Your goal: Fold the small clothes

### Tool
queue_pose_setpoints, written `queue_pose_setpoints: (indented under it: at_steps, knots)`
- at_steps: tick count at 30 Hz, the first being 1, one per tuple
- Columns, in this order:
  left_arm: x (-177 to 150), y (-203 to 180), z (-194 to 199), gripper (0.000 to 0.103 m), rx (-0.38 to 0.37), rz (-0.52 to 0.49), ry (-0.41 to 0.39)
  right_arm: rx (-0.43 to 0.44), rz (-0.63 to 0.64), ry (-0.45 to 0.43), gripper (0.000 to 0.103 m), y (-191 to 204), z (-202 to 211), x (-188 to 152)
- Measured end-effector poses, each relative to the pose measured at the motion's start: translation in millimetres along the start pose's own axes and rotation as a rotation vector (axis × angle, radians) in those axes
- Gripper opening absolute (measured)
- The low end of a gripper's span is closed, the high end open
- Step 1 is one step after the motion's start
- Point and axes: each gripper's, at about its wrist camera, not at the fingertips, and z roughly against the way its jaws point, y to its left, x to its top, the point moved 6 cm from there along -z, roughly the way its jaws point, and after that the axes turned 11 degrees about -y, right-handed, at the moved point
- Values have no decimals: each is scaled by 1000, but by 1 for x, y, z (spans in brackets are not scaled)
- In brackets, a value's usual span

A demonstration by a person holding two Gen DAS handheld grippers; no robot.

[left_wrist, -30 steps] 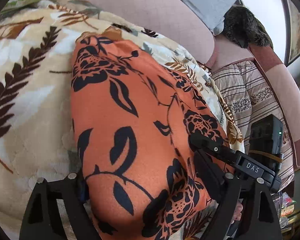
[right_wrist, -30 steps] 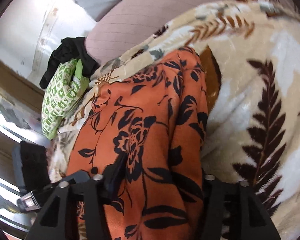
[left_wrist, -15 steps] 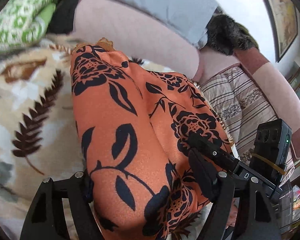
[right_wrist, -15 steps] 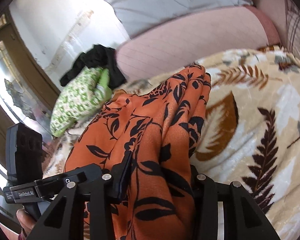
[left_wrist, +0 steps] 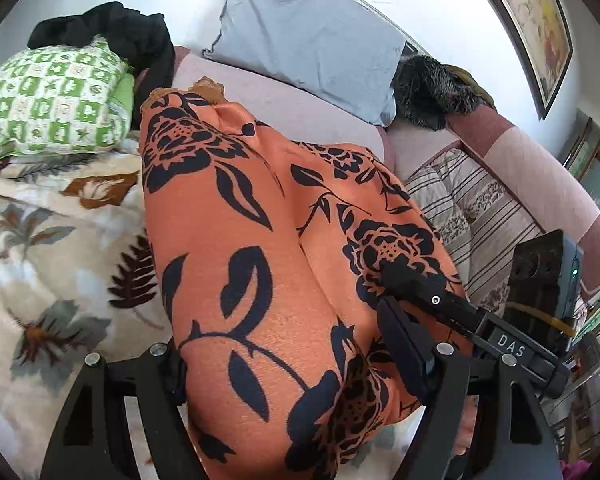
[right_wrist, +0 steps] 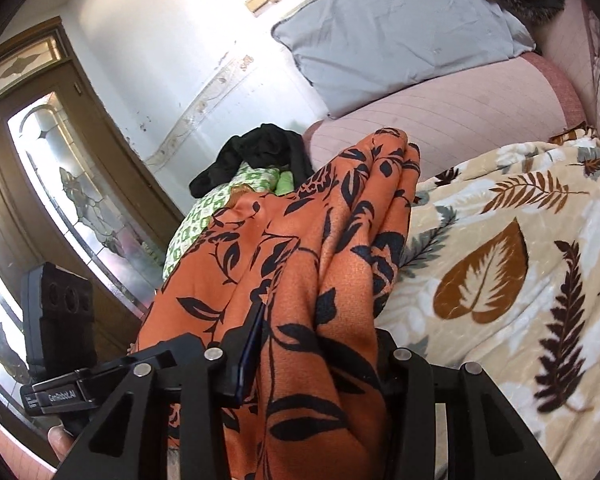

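Both grippers are holding up an orange floral garment [left_wrist: 236, 264] over a leaf-print blanket [left_wrist: 56, 264].

The left gripper [left_wrist: 296, 364] is clamping a thick bunch at centre frame; the right gripper [right_wrist: 312, 360] is pinching gathered folds, lower centre. The bunched, glossy-looking cloth is risking slipping free or folding unevenly.

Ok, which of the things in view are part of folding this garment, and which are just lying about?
Part of the job:
orange garment, bunched between the jaws of both grippers
left hand-held gripper
right hand-held gripper
leaf blanket under it

Lying about:
grey pillow
green pillow
black cloth
fur item
striped quilt
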Motion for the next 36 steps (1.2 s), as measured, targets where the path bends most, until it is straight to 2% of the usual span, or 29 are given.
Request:
queue_pose_setpoints:
  at_steps: [5,13,23,36]
  knots:
    - [-16,9,17,79,24,18,15,0,20,31,44,18,7,-17]
    - [-48,18,42,79,123,5,46,1,21,90,44,37,13,-55]
    - [-78,17,51,79,207,-49,84,-31,-42,110,44,33,24,-93]
    - [-93,27,50,79,266,-58,131,-49,-64,169,44,22,14,-123]
